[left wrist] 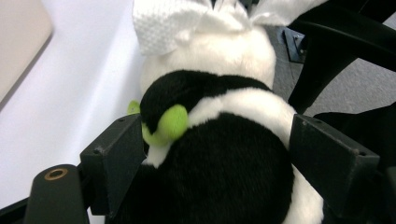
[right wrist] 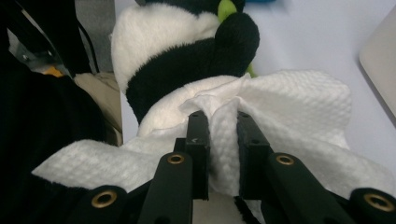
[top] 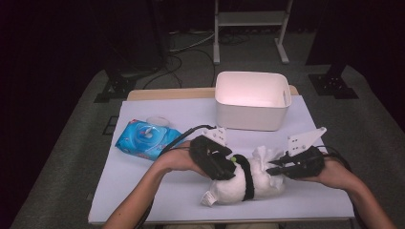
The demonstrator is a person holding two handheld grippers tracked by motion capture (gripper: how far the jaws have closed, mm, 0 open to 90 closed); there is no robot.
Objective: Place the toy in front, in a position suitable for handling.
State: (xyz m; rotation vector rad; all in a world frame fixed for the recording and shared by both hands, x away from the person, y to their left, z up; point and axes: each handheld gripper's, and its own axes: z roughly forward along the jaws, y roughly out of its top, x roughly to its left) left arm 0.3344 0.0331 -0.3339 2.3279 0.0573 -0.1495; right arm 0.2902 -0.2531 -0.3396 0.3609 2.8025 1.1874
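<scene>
to the left of both grippers, a blue plastic pack of wet wipes (top: pixel 145 138) lies on the pale worktop (top: pixel 157 191). the left gripper (top: pixel 224 168) has its fingers (left wrist: pixel 116 161) clasped around the black middle of a black-and-white plush panda toy (top: pixel 241 183), which lies on its side on the worktop between the two grippers. the right gripper (top: pixel 271 170) pinches a white textured paper wipe (right wrist: pixel 280 112) between its fingers (right wrist: pixel 198 144), pressed against the toy's white end. beyond the fingers stands a white rectangular plastic bin (top: pixel 251 101).
</scene>
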